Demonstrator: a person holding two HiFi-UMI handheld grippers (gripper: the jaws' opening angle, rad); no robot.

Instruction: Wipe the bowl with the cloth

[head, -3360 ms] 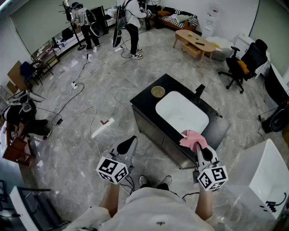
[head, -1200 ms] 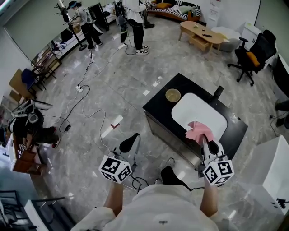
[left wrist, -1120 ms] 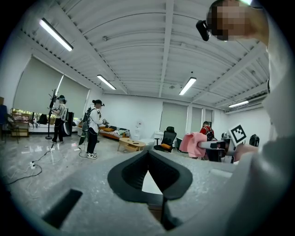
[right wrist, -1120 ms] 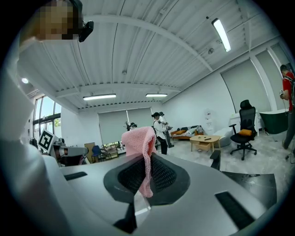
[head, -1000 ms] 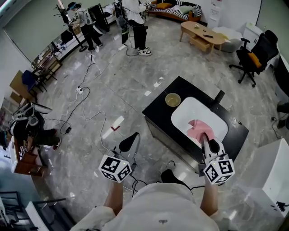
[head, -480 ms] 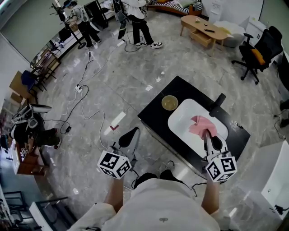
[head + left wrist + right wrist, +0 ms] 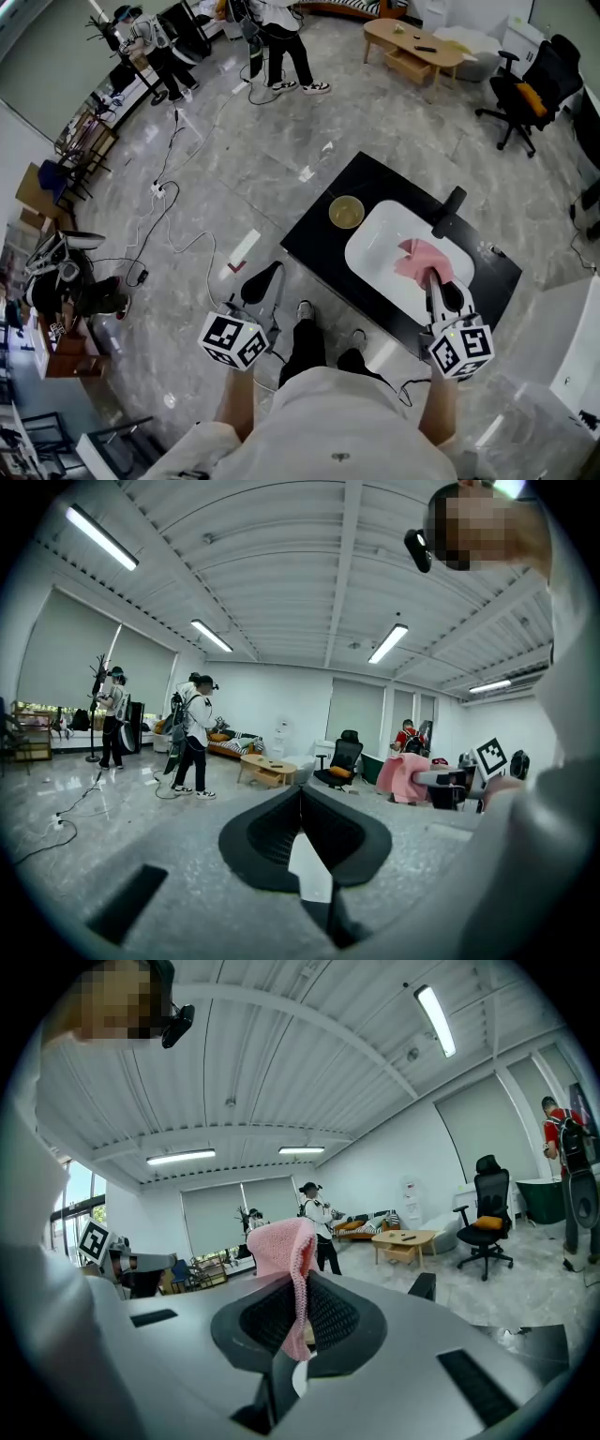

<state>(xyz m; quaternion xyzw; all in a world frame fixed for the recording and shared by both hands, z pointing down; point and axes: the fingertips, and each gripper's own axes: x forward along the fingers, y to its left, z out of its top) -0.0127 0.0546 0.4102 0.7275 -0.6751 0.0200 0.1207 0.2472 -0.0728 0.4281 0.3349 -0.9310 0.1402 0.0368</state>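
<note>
A small yellowish bowl [image 7: 346, 212] stands on the black counter [image 7: 314, 239], just left of the white sink [image 7: 375, 246]. My right gripper [image 7: 434, 276] is shut on a pink cloth [image 7: 418, 256], which hangs over the sink's right half. The right gripper view shows the cloth [image 7: 285, 1250] pinched between the closed jaws [image 7: 301, 1285] and standing up above them. Short of the counter's near left side, my left gripper [image 7: 269, 273] is over the floor, shut with nothing in it; its own view shows the jaws [image 7: 300, 790] closed together.
A black faucet [image 7: 448, 209] rises at the sink's far side. Cables [image 7: 173, 202] trail over the grey floor at left. Two people [image 7: 272, 33] stand far back, near a coffee table [image 7: 410, 42] and an office chair [image 7: 528, 98]. A white bin [image 7: 572, 352] sits at right.
Both grippers have come closer to the counter. The pink cloth, earlier at the counter's near edge, now hangs over the sink. The bowl has not moved.
</note>
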